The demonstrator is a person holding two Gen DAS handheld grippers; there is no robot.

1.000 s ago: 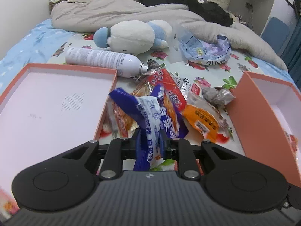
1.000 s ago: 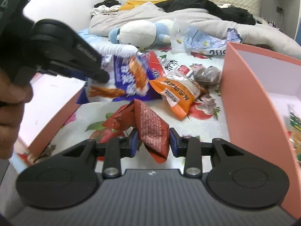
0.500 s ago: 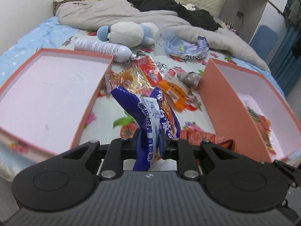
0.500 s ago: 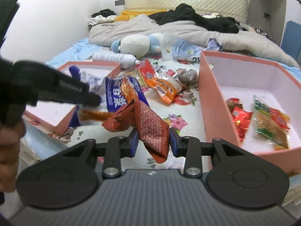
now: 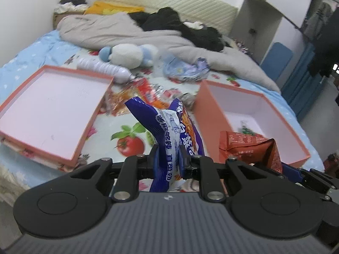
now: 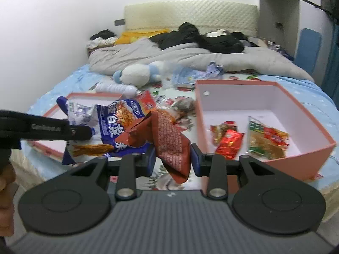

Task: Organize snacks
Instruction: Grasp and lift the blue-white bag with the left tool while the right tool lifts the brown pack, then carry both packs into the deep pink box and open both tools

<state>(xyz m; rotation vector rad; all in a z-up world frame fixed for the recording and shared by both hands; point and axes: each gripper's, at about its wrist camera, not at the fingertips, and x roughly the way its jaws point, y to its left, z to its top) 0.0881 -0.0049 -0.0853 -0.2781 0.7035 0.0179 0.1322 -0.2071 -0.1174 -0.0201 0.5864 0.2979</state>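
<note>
Right wrist view: the deep orange box (image 6: 264, 156) on the bed (image 6: 84, 80) holds three packets, and the right gripper (image 6: 172, 156) pinches a red-brown snack bag (image 6: 169, 139) beside it; the left gripper (image 5: 168, 160) clamps a blue-and-white snack bag (image 5: 169, 131) aloft between both boxes.

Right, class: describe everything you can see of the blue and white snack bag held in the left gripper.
The blue and white snack bag is a crinkled, glossy plastic packet with dark blue edges, a white panel of printed characters and an orange picture of strip-like snacks. The left gripper is shut on its lower part, pinching it narrow; the top fans out wider above. It hangs in the air over the bed's floral sheet, between the two pink boxes. Only the pads visibly touch it.
</note>
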